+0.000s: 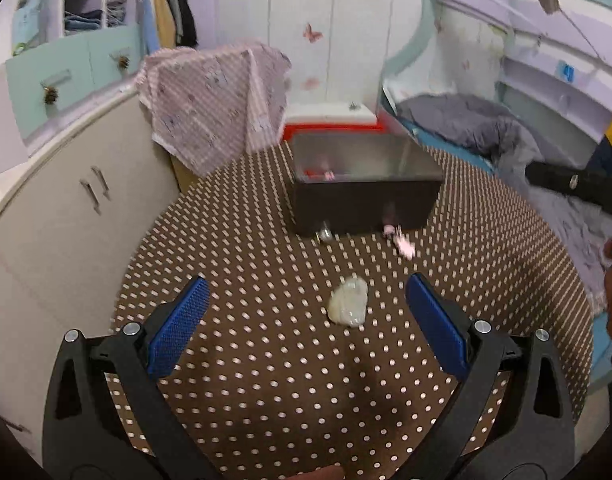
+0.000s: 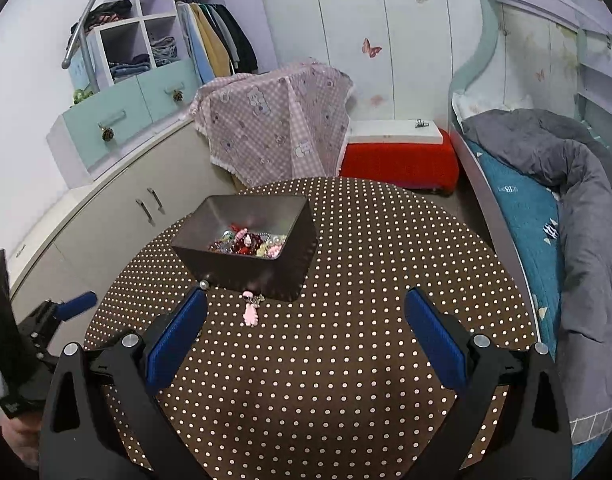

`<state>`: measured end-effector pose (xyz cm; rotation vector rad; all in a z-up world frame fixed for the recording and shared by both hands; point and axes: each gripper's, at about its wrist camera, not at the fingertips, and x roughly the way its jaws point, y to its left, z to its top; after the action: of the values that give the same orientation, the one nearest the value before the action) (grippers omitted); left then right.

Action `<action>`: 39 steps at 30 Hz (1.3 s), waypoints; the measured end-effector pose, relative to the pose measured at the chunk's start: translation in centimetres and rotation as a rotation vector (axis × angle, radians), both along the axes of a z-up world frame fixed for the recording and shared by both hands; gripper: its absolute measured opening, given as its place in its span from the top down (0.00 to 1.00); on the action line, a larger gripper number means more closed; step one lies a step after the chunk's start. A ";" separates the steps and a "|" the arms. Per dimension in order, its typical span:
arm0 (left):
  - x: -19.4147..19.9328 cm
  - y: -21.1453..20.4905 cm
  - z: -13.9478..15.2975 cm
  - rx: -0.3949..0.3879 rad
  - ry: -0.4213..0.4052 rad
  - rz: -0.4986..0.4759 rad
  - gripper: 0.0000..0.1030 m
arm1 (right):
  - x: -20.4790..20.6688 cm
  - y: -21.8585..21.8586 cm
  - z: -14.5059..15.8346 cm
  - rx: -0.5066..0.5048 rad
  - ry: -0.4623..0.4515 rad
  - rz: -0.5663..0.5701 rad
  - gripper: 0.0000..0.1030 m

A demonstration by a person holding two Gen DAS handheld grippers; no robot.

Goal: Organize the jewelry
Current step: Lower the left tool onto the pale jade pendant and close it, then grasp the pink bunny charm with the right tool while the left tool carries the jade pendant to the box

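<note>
Jaws wide on both grippers, nothing held.

I see my left gripper [image 1: 304, 300] spread wide above the dotted tablecloth [image 1: 266, 360], its blue pads [image 1: 178, 326] touching nothing; a pale translucent piece [image 1: 347, 307] lies on the cloth between them, nearer the right-hand pad. My right gripper [image 2: 306, 316] is just as wide and empty. The dark box [image 2: 248, 240] sits on the table with a heap of jewelry [image 2: 248, 243] inside. A pink charm [image 2: 250, 311] lies on the cloth just in front of the box, and a small silver bead [image 2: 203, 285] rests at its front corner.
</note>
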<state>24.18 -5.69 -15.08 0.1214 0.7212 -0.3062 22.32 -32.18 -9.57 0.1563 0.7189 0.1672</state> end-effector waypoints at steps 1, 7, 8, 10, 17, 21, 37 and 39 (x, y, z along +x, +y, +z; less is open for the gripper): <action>0.2 -0.3 -0.6 0.009 0.017 -0.011 0.06 | 0.0 0.1 -0.2 0.000 0.004 0.002 0.08; 1.9 -1.5 -3.2 0.034 0.095 -0.038 0.06 | 0.6 0.4 -1.4 -0.011 0.040 0.016 0.08; 2.1 -1.7 -3.5 0.035 0.104 -0.045 0.07 | 0.7 0.5 -1.6 -0.013 0.046 0.018 0.08; 2.8 -2.2 -4.2 0.033 0.146 -0.070 0.16 | 1.0 0.6 -2.0 -0.014 0.057 0.022 0.08; 3.9 -2.8 -3.9 0.015 0.174 -0.162 0.72 | 2.0 1.3 -3.6 -0.035 0.099 0.046 0.08; 3.8 -1.5 -3.9 -0.010 0.173 -0.140 0.72 | 2.8 2.1 -4.7 -0.050 0.125 0.069 0.08; 4.2 2.4 -4.2 -0.108 0.169 0.022 0.72 | 6.5 8.3 -8.6 -0.168 0.164 0.201 0.70; 4.3 2.6 -4.3 -0.115 0.170 0.025 0.72 | 6.3 8.0 -8.6 -0.139 0.174 0.213 0.86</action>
<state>28.51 -3.10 -19.38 -0.0230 0.8708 -0.3359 28.59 -24.21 -18.18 -0.0398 0.9177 0.3082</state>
